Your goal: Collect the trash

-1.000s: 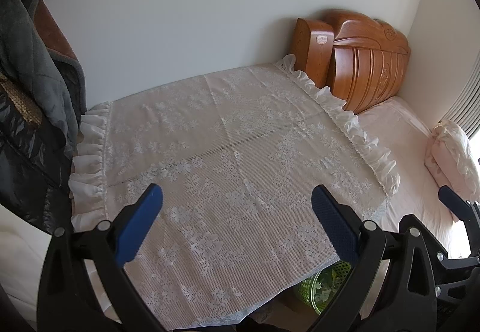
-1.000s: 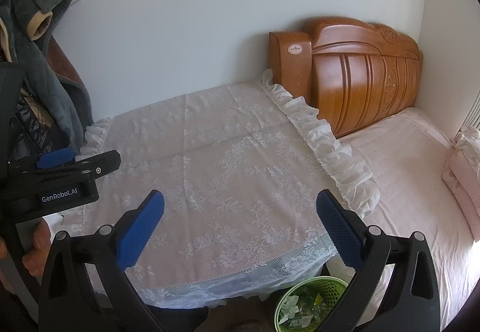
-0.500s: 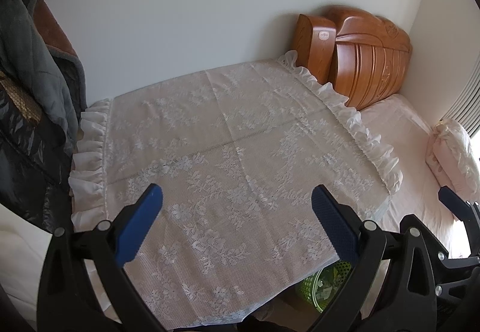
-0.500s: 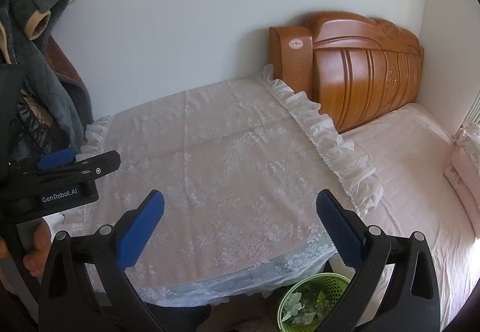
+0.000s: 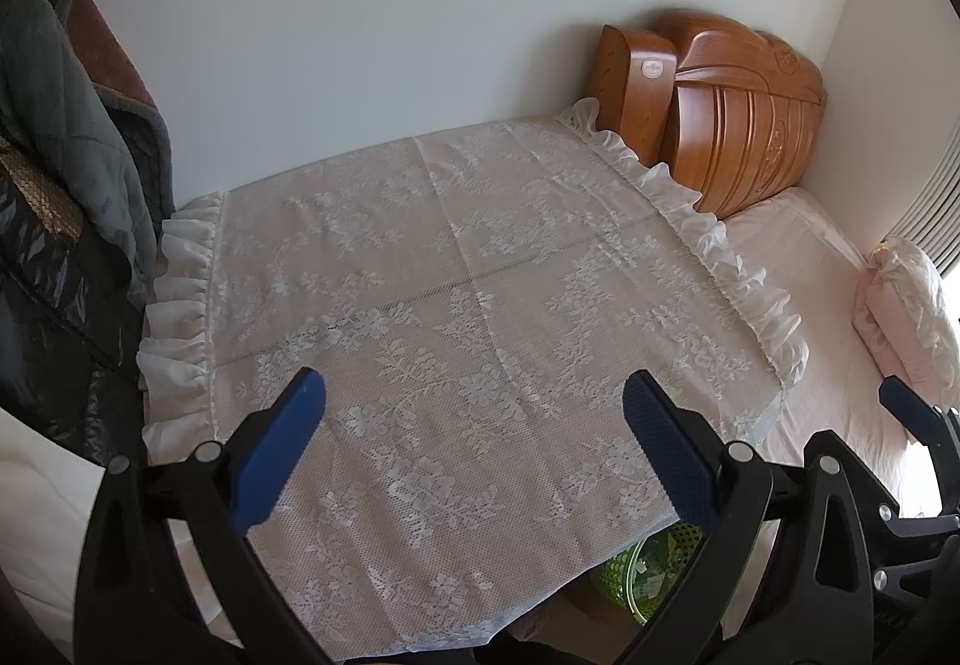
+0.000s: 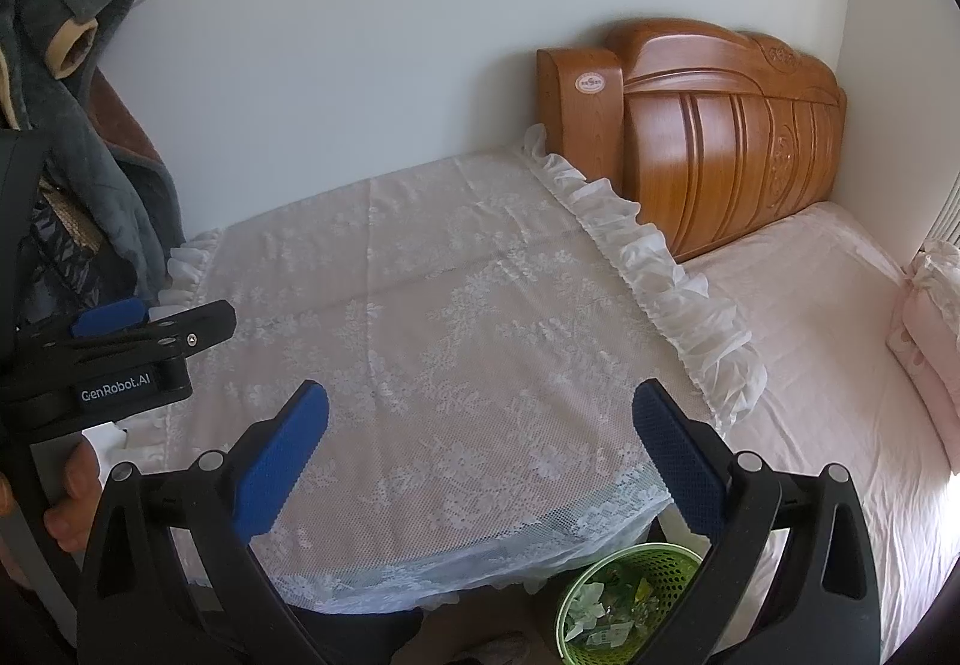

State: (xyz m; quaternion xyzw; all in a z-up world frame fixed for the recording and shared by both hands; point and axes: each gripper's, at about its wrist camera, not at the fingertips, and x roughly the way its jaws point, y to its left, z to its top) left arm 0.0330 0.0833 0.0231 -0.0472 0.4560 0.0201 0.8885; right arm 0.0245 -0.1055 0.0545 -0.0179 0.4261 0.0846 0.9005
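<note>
White lace cloth [image 6: 456,365] covers the table beside a pink-sheeted bed [image 6: 828,365].

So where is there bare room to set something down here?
The whole lace cloth is bare between its ruffled edges, as is the pink sheet from the headboard to the pillow. It is crowded only by the hanging coats and the green basket.

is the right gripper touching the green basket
Apart. In the right wrist view the right gripper hangs open over the lace cloth, while the green basket sits lower down on the floor, beside the table edge.
</note>
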